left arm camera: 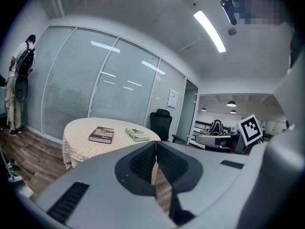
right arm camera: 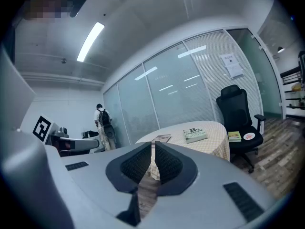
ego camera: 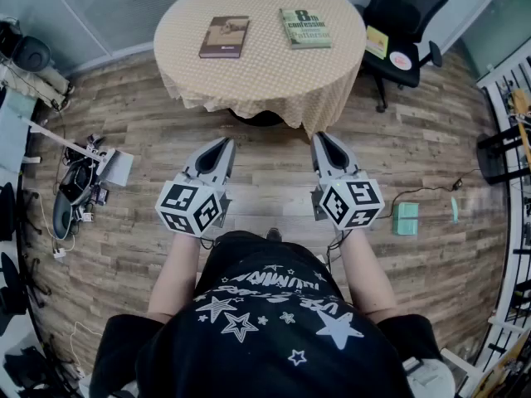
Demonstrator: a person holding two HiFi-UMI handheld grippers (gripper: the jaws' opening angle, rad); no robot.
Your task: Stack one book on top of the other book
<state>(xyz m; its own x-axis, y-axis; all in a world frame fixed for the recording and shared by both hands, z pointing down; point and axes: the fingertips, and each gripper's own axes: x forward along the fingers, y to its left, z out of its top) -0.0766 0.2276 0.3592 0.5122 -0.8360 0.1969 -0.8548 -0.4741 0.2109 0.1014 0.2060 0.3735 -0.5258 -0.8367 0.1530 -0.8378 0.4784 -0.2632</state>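
Observation:
A brown book [ego camera: 225,36] and a green book [ego camera: 305,27] lie flat and apart on a round table [ego camera: 249,81] with a checked yellow cloth, brown at the left, green at the right. Both books also show in the left gripper view, the brown book [left arm camera: 101,134] and the green book [left arm camera: 137,135], and in the right gripper view, the brown book [right arm camera: 162,138] and the green book [right arm camera: 196,135]. My left gripper [ego camera: 224,145] and right gripper [ego camera: 320,139] hang side by side over the wood floor, well short of the table. Both are shut with nothing between the jaws.
A black office chair [ego camera: 404,23] with a small yellow book and a round disc on its seat stands right of the table. Cables and gear [ego camera: 79,185] clutter the floor at left. A person [right arm camera: 103,126] with a backpack stands by the glass wall.

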